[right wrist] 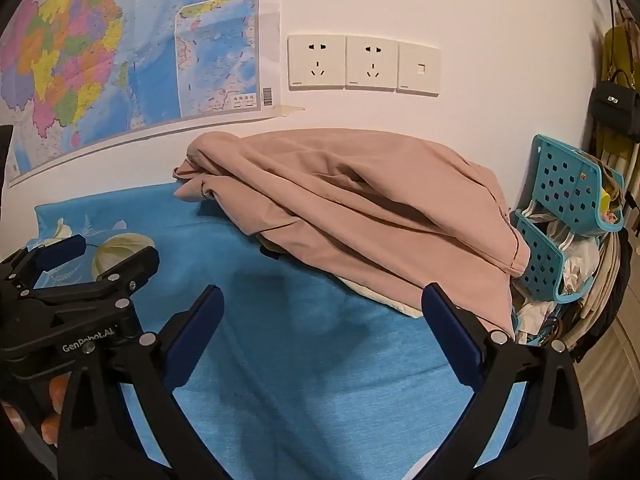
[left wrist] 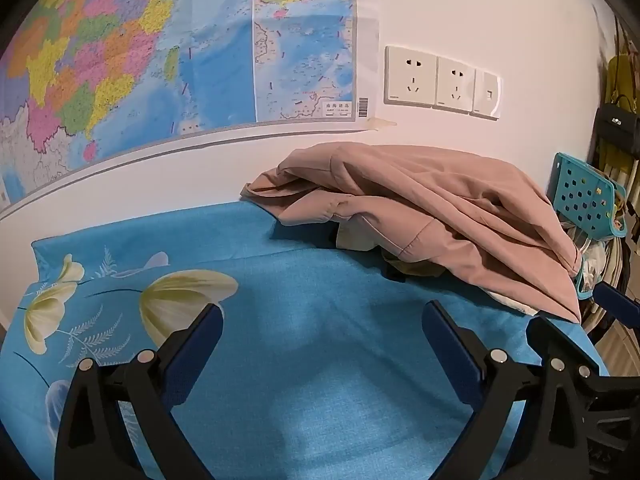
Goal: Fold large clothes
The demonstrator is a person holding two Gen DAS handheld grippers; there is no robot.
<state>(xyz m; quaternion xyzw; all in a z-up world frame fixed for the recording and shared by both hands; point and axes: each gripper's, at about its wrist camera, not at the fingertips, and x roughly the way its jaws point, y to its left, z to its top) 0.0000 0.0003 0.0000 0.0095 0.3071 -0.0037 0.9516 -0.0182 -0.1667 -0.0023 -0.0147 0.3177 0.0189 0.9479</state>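
A large pinkish-tan garment (left wrist: 432, 216) lies crumpled in a pile at the far right of the blue floral cloth (left wrist: 304, 344) that covers the table, against the wall. It also shows in the right wrist view (right wrist: 360, 216), with a cream garment (right wrist: 384, 298) peeking out under its near edge. My left gripper (left wrist: 322, 320) is open and empty, over bare blue cloth, short of the pile. My right gripper (right wrist: 322, 300) is open and empty, its right fingertip close to the pile's near edge. The left gripper shows in the right wrist view (right wrist: 108, 252), at the left.
A wall map (left wrist: 140, 60) and wall sockets (left wrist: 440, 80) are behind the table. A teal perforated plastic rack (right wrist: 568, 216) with bags and clutter stands just past the table's right edge. A black handbag (right wrist: 614, 108) hangs at far right.
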